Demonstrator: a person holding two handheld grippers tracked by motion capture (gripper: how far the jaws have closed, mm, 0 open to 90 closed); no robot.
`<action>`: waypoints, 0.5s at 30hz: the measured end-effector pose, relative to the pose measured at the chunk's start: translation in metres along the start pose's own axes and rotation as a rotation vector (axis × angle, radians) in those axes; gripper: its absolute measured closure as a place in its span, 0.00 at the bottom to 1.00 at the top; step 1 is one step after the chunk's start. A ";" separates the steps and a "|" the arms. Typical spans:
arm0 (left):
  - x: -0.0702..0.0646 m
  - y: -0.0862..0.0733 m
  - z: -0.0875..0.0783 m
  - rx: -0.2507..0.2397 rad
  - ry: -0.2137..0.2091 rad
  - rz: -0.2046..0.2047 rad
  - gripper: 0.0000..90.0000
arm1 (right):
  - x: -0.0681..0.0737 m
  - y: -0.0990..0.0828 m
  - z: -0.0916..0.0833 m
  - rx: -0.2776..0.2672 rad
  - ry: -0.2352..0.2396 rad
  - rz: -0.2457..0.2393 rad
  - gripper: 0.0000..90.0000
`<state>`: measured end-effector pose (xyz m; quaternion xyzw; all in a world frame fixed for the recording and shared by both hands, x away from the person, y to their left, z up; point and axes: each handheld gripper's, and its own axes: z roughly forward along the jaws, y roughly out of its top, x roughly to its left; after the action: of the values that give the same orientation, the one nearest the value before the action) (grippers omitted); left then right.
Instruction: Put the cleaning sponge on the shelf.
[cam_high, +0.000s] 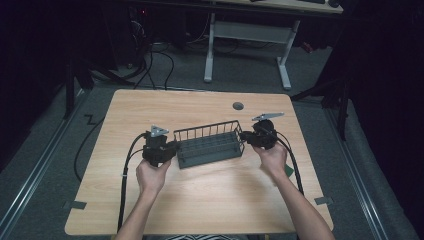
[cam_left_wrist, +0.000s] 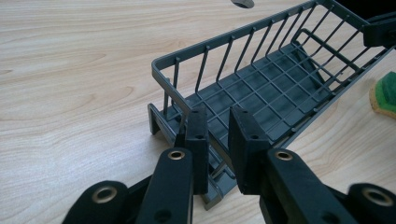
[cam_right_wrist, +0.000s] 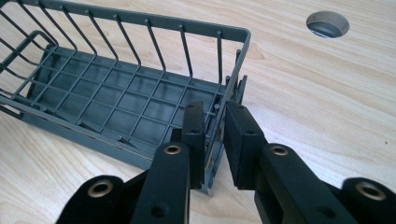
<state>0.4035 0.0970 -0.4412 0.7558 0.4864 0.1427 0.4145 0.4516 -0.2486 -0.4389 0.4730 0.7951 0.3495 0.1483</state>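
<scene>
Grey wire basket (cam_high: 210, 145) sits near centre of wooden table (cam_high: 200, 200), just below round cable hole (cam_high: 238, 106). Left gripper (cam_high: 172, 148) clamps basket's left end wall, jaws narrow, wire between pads. Right gripper (cam_high: 244, 136) clamps right end wall likewise. Green sponge (cam_left_wrist: 385, 93) lies beside basket's right end.

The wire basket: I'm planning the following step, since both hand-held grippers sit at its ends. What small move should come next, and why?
Probably lift both ends together, level and slowly. The left hand-held gripper is shut on one end wall of the grey wire basket, the right hand-held gripper on the other, and the basket stands empty on the wooden table.
</scene>
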 end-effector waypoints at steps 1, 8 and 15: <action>-0.001 -0.001 -0.001 -0.003 -0.004 -0.005 0.87 | 0.000 -0.002 -0.001 -0.006 0.001 0.001 0.88; -0.003 -0.005 -0.004 0.003 -0.008 -0.008 0.85 | 0.004 -0.008 -0.007 -0.003 0.005 0.006 0.86; -0.002 -0.008 0.000 0.006 -0.005 -0.006 0.71 | 0.007 -0.009 -0.005 -0.015 -0.027 -0.016 0.69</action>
<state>0.3978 0.0963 -0.4469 0.7558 0.4881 0.1382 0.4140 0.4393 -0.2470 -0.4412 0.4702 0.7941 0.3479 0.1652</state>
